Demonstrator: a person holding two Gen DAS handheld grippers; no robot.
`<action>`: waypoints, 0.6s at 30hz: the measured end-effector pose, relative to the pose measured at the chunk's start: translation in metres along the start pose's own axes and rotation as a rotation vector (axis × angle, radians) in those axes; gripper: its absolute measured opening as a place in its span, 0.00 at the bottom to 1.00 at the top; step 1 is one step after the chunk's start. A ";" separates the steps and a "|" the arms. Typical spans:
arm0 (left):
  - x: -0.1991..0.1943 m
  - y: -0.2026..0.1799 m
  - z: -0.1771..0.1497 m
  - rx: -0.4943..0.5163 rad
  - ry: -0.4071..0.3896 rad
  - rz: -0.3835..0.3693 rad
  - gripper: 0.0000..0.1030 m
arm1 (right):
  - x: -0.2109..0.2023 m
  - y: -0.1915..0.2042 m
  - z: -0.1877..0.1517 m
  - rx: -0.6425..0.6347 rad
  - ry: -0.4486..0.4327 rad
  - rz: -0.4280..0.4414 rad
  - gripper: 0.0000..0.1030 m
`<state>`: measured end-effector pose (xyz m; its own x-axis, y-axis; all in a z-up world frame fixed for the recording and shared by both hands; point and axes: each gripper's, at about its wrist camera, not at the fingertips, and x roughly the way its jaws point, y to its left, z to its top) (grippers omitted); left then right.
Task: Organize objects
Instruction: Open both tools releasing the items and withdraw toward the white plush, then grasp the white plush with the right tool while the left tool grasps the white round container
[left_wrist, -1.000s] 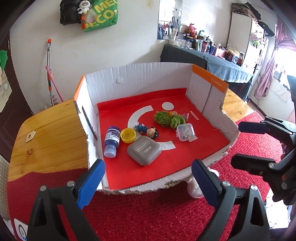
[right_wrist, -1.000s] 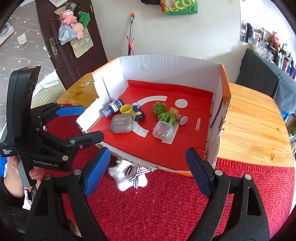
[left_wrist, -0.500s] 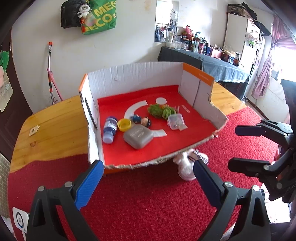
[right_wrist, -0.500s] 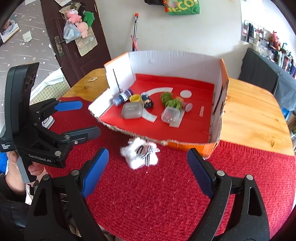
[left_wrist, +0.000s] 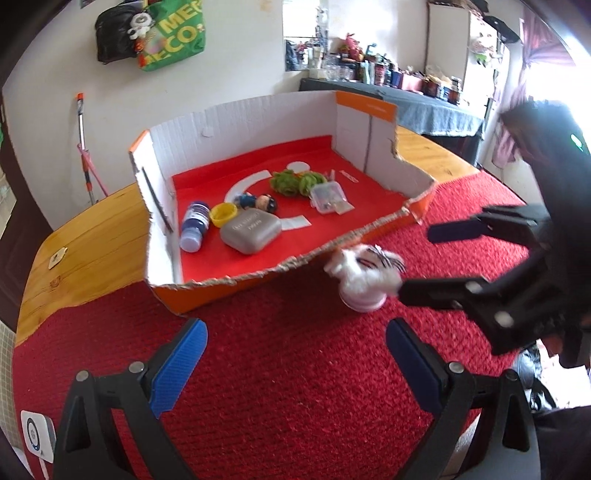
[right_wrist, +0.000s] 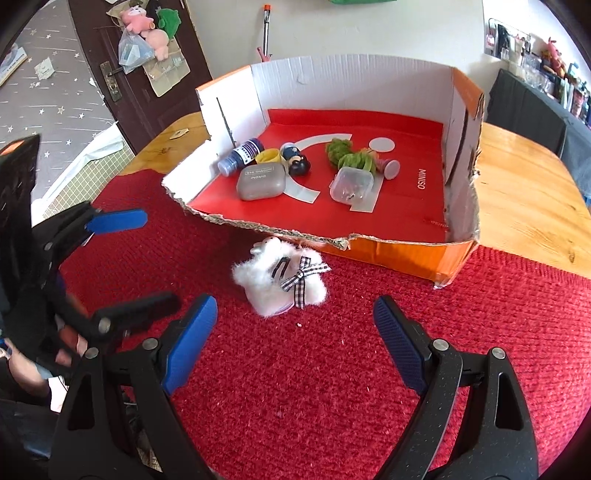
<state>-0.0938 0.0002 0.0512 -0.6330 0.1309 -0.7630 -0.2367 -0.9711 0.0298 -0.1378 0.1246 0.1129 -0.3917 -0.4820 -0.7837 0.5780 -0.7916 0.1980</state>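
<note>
The scene is viewed from two fisheye cameras, each mounted behind its own gripper's blue-padded fingers (left_wrist: 177, 363) (right_wrist: 188, 341) and angled downward over the red mat (left_wrist: 295, 369) on the table (right_wrist: 524, 184). The left view is taken from the mat's left side, facing right-forward; the right view is taken nearby, facing left-forward. Both are held close above the mat. The cardboard tray (left_wrist: 240, 122) (right_wrist: 351, 77) and the white fluffy item (left_wrist: 364, 284) (right_wrist: 280, 280) are shared by both, and each gripper is caught in the other's view.

Both grippers look the same: the left gripper (left_wrist: 295, 365) and right gripper (right_wrist: 293, 339) are chunky matte black plastic frames with silver screws, and the fingers (right_wrist: 188, 343) wear ribbed bright-blue pads.
</note>
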 end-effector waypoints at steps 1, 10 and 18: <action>0.001 -0.001 -0.001 0.004 0.003 -0.007 0.96 | 0.003 -0.001 0.001 0.005 0.004 0.002 0.85; 0.012 -0.005 -0.006 0.005 0.029 -0.034 0.96 | 0.031 0.005 0.013 0.000 0.040 0.003 0.85; 0.015 -0.002 -0.005 -0.004 0.035 -0.038 0.96 | 0.039 0.002 0.012 -0.005 0.043 -0.065 0.85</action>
<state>-0.0995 0.0036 0.0366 -0.5977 0.1610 -0.7854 -0.2571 -0.9664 -0.0024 -0.1609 0.0998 0.0901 -0.3976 -0.4128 -0.8194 0.5561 -0.8188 0.1427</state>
